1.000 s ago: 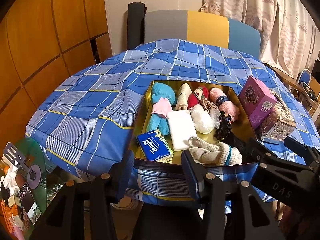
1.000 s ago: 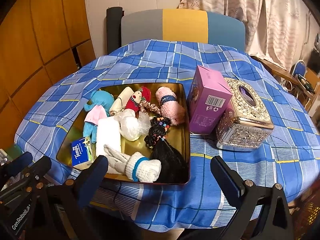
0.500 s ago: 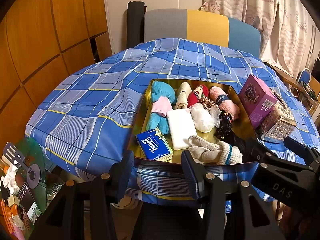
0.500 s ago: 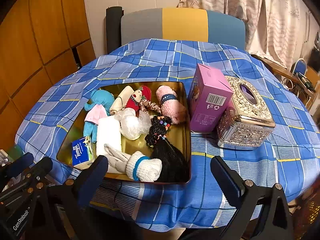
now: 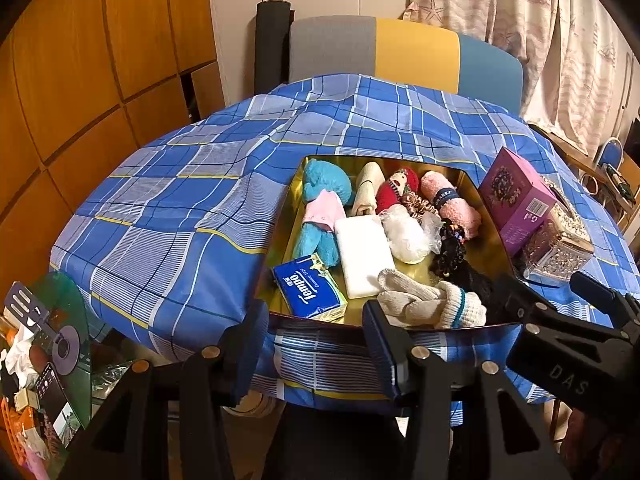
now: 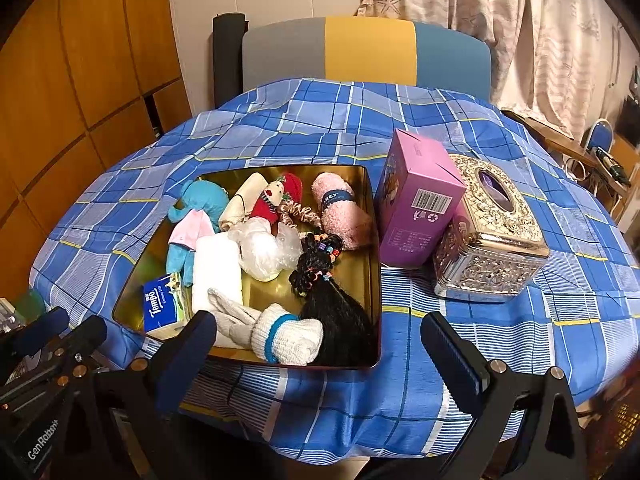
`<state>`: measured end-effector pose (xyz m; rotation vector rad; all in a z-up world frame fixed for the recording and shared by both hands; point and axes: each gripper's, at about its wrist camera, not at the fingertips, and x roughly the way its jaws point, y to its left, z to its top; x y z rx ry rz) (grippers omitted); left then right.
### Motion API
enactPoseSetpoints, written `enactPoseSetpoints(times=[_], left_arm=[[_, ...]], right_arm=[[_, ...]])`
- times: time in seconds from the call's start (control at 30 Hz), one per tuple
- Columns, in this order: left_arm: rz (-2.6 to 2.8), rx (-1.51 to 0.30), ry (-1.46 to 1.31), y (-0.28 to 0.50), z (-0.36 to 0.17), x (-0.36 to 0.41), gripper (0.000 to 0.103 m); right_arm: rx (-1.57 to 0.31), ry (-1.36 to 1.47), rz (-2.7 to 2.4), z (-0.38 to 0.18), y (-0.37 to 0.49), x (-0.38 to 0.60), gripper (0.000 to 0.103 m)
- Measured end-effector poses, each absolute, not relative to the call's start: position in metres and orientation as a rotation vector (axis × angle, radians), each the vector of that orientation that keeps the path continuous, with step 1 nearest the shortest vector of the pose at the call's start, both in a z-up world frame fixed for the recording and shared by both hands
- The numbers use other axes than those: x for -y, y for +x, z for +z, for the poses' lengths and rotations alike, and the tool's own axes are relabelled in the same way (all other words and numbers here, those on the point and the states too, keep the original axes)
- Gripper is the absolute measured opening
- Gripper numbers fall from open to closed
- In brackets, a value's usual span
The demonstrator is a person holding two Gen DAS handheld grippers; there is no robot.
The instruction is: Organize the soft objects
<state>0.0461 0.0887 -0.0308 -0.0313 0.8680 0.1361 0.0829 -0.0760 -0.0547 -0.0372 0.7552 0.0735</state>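
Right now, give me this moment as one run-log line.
left gripper: open, empty | right gripper: open, empty | gold tray: full of soft items | both short of tray

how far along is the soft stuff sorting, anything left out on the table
Looks mostly done: the blue plush, pink rolled towel, rolled socks and tissue pack all lie in the gold tin. Nothing is in hand: the left claw and right claw are both open and empty. Outside the tin stand only the purple box and silver tissue box.
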Motion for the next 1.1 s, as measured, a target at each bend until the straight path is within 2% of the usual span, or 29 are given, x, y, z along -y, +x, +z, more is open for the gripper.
enactPoseSetpoints(times=[1.1], left_arm=[[0.158,-0.874,-0.035,0.0497,-0.0360,-0.0957,0.049]], right_arm=[[-0.775,-0.019,0.079,-0.0593,0.0851,0.0783,0.103]])
